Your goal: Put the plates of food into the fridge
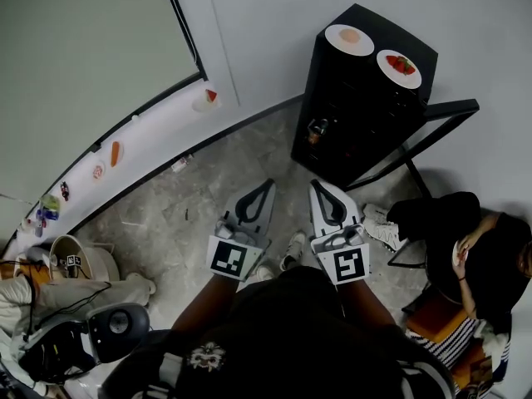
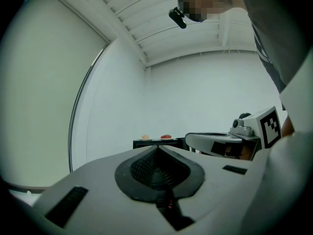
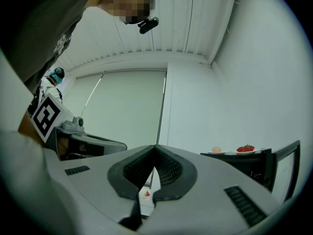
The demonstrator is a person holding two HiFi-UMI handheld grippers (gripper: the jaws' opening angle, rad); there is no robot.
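**Approach to fridge: both grippers empty**

Grippers: the left gripper (image 1: pixel 264 188) and right gripper (image 1: pixel 318 188) are held side by side, short of the black mini fridge (image 1: pixel 349 115) and aimed toward it. The fingers (image 2: pixel 139 166) of each are pressed together, with nothing between them.

Plates: a small white plate with a pale round food (image 1: pixel 334 33) and a small white plate of red strawberries (image 1: pixel 407 81) sit on the fridge top. They are near each other but apart, the strawberry plate toward the door side.

Step in hand, as judged: closing in for the first pick.
- Open the fingers before arriving.
- Pinch a plate by its rim and keep it level.

Room:
- The speckled grey floor (image 1: pixel 208 189) in front of the fridge is open.
- A white wall stands just behind the fridge.
- The black-framed door (image 1: pixel 445 110) looks swung open to the fridge's right.
- A seated person in dark clothes (image 1: pixel 465 239) is near that door, so the loaded plate has little room on that side.
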